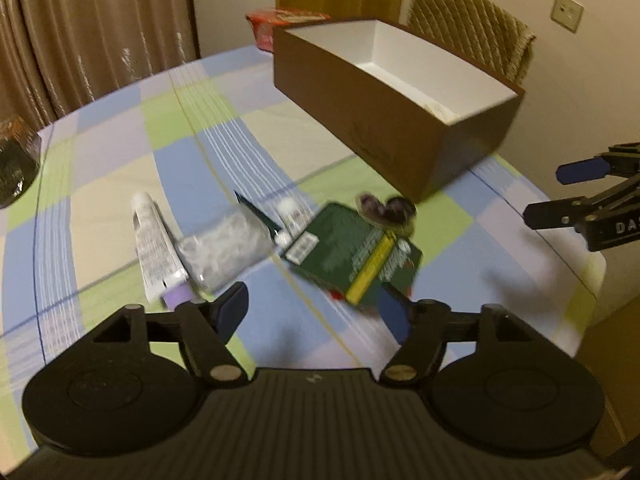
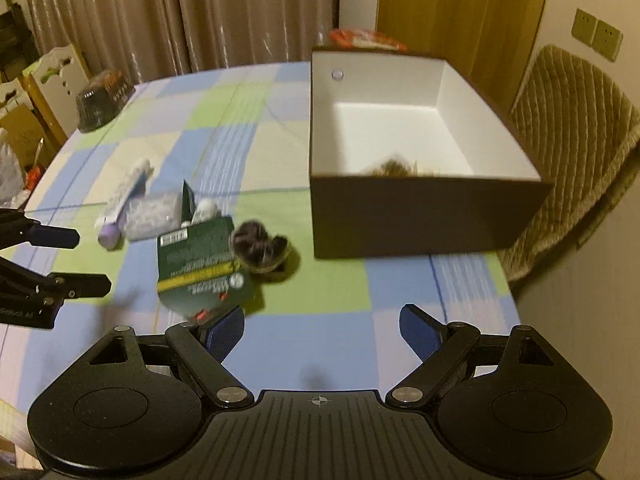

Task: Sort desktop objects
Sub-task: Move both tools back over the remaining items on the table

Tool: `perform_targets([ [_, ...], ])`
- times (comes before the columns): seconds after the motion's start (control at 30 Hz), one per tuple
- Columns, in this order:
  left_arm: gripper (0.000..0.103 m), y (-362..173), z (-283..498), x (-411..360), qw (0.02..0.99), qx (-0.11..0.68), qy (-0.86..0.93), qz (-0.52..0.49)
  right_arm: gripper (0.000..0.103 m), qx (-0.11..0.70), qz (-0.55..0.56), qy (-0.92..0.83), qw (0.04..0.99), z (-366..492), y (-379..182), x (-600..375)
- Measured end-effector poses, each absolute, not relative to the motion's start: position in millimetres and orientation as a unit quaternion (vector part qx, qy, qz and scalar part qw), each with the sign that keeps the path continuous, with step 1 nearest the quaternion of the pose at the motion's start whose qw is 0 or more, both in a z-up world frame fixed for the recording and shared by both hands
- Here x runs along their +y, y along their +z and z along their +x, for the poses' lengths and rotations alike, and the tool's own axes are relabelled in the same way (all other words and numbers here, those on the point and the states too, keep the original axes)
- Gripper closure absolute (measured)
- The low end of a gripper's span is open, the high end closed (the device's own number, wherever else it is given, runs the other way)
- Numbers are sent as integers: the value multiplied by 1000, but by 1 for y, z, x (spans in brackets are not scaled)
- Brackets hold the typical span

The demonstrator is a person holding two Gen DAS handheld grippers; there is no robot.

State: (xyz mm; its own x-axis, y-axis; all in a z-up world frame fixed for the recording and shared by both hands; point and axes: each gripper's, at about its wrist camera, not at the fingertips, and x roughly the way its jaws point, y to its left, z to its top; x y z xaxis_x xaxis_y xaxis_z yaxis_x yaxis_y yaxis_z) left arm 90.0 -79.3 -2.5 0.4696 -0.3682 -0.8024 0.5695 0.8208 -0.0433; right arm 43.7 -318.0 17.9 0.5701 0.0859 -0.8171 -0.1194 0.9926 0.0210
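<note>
A green card pack (image 1: 352, 256) (image 2: 200, 264) lies flat on the checked tablecloth (image 1: 120, 184). Beside it sit a dark furry ball (image 1: 386, 210) (image 2: 260, 250), a small white bottle (image 1: 290, 216), a silvery packet (image 1: 224, 246) (image 2: 154, 216) and a white tube with a purple cap (image 1: 154, 248) (image 2: 126, 200). My left gripper (image 1: 314, 312) (image 2: 92, 260) hangs open just short of the pack's near edge, its pads pressing on nothing. My right gripper (image 2: 322, 328) (image 1: 560, 192) is open and holds nothing, over the cloth to the right of the pack. An open brown box (image 1: 396, 140) (image 2: 420, 216) with something brownish inside (image 2: 394, 170) stands behind.
A black lidded container (image 1: 16, 168) (image 2: 102, 100) sits at the table's far left edge. A red packet (image 1: 280, 24) (image 2: 366, 38) lies behind the box. A padded chair (image 1: 472, 20) (image 2: 572, 128) stands past the table's right edge. Curtains hang at the back.
</note>
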Motion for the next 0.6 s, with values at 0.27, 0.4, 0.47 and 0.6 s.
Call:
perform_targets([
  [0.27,21,-14,90,-79,837,447,-294,115,16,465,-21,57,883,42,14,-310],
  [0.4,21,-17,95,-81,835,450,-296,112,16,469,-27,64,881,49,11,-306],
  [0.47,21,-19,97,-82,834,451,-298,109,16,472,-29,68,879,53,9,-306],
  [0.6,21,-23,101,-86,833,453,-300,106,16,477,-29,76,875,59,4,-306],
])
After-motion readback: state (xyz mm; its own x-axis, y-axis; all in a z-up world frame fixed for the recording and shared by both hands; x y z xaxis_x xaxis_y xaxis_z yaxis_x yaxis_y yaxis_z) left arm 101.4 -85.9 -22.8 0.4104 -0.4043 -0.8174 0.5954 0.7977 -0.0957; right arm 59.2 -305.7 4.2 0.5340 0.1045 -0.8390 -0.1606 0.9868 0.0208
